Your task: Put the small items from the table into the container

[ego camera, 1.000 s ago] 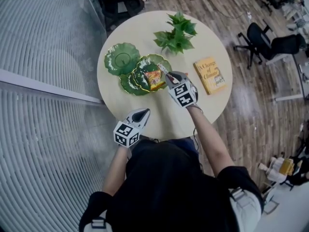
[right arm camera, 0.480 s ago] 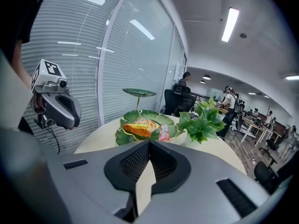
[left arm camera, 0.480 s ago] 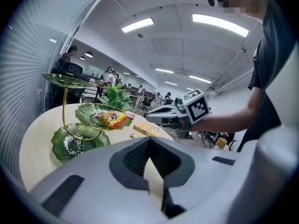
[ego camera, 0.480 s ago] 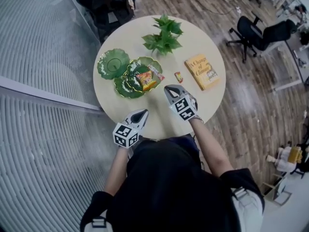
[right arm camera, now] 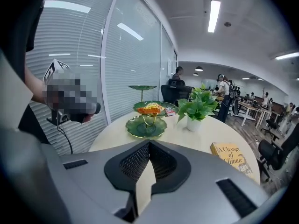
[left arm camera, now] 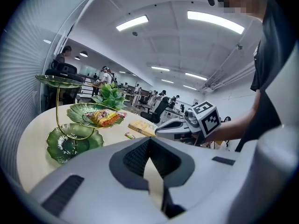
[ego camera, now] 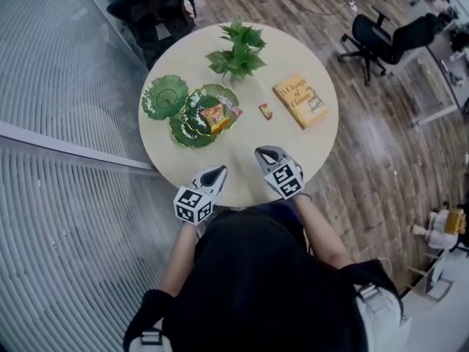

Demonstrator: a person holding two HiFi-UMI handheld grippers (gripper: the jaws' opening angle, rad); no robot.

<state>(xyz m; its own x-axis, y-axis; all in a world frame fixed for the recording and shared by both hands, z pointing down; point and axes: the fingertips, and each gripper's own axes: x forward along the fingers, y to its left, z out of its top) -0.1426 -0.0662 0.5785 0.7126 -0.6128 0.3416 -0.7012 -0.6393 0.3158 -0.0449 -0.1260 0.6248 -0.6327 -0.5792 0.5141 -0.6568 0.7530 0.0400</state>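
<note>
Holding nothing, left gripper (ego camera: 220, 170) and right gripper (ego camera: 261, 152) fingers meet; packet (ego camera: 265, 111) lies near-to-far.

Wood floor (ego camera: 366, 149), black office chairs (ego camera: 386, 41)

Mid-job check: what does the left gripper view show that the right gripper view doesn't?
Only the left gripper view: a small red wrapped item lying loose on the table, and the right tongs, shut and empty.

Only the right gripper view: the plant's white pot.

Both: the green tiered stand, the snack packet in its middle dish, the book and the plant.
</note>
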